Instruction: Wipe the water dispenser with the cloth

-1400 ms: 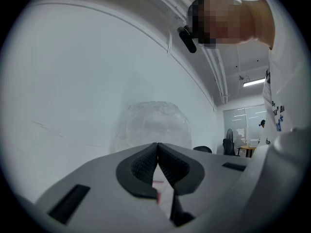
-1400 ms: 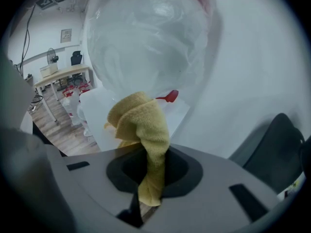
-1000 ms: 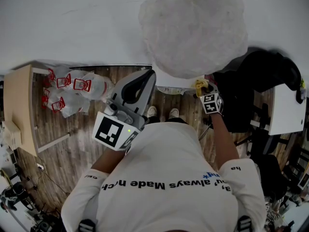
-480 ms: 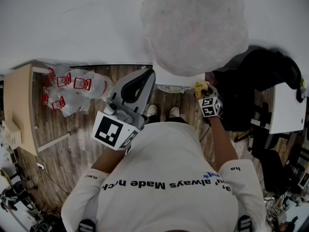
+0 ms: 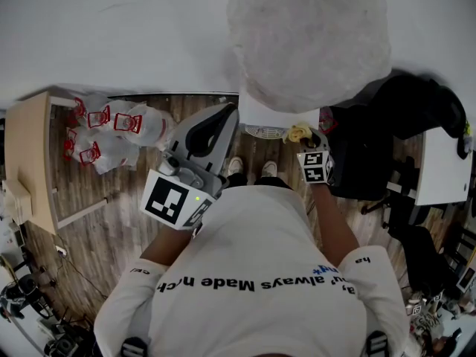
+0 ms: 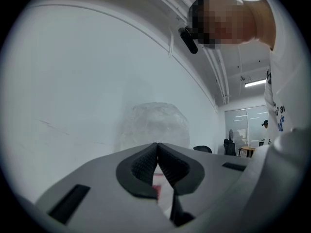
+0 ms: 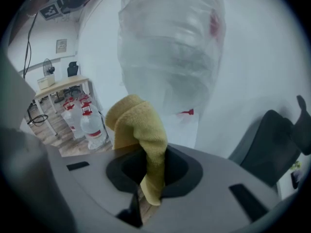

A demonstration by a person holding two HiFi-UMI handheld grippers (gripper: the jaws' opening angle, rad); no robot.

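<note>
Two tools: right tool (image 7: 153,166) grips cloth (image 7: 138,125); left tool (image 6: 157,152) clenched, empty; water dispenser (image 5: 264,117) mostly hidden under plastic-wrapped bottle (image 5: 309,43).

Left gripper (image 5: 227,113) raised at left, jaws pressed together, empty, right gripper (image 5: 311,141) held further right, jaws clamped on yellow cloth (image 7: 138,123), both forearms reaching forward

cloth (image 7: 138,125): terry, rough nap | dispenser (image 5: 309,39): crinkled glossy plastic wrap | left gripper (image 6: 157,149), right gripper (image 7: 151,161): matt grey plastic | floor (image 5: 111,222): wood-grain planks
</note>
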